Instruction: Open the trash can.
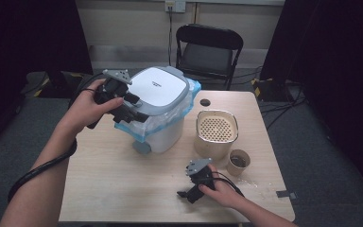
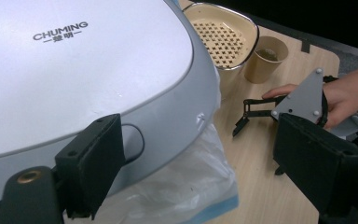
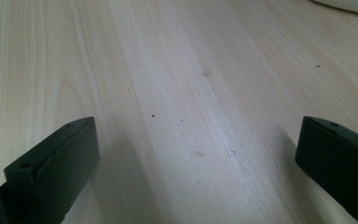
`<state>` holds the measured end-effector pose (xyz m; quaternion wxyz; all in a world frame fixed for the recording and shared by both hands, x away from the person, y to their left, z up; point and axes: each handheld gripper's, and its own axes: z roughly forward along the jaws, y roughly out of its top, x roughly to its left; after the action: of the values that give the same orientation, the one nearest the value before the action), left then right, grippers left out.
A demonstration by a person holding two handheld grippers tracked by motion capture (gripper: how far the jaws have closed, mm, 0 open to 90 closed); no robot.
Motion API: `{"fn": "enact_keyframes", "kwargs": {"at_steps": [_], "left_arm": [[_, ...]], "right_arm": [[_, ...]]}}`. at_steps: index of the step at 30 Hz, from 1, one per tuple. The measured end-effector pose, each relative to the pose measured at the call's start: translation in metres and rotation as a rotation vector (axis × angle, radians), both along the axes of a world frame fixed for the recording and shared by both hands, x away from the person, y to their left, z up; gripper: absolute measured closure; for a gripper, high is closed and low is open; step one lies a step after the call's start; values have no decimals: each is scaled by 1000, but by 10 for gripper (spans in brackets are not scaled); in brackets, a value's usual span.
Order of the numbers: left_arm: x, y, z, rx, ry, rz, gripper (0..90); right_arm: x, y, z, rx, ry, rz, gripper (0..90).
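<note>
A white bin (image 1: 163, 135) with a grey-rimmed white lid (image 1: 158, 85) (image 2: 74, 70) stands on the table, lined with a clear blue-edged plastic bag (image 1: 170, 118) (image 2: 186, 186). My left gripper (image 1: 132, 111) (image 2: 198, 140) is at the lid's left edge. Its jaws stand wide apart: one lies against the lid's grey rim, the other hangs free over the table. My right gripper (image 1: 186, 194) (image 2: 258, 149) (image 3: 198, 140) rests low on the wood near the front edge, open, with bare table between its jaws.
A beige container with a perforated insert (image 1: 216, 130) (image 2: 221, 35) stands right of the bin, a paper cup (image 1: 239, 162) (image 2: 266, 58) beside it. A small black disc (image 1: 205, 102) lies behind them. A black folding chair (image 1: 208, 52) stands beyond the wooden table (image 1: 113, 189).
</note>
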<state>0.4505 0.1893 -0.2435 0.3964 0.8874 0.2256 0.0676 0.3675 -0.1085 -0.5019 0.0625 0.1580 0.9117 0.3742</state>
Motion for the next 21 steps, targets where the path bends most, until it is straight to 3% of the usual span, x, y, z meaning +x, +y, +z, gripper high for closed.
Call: {"fn": "enact_keyframes", "kwargs": {"at_steps": [4,21], "left_arm": [[4,-2,-3,18,4,10,160],[6,-1,-6,1,1,19,151]], "right_arm": [[0,0,0,0,0,0,0],[0,0,0,0,0,0,0]]}}
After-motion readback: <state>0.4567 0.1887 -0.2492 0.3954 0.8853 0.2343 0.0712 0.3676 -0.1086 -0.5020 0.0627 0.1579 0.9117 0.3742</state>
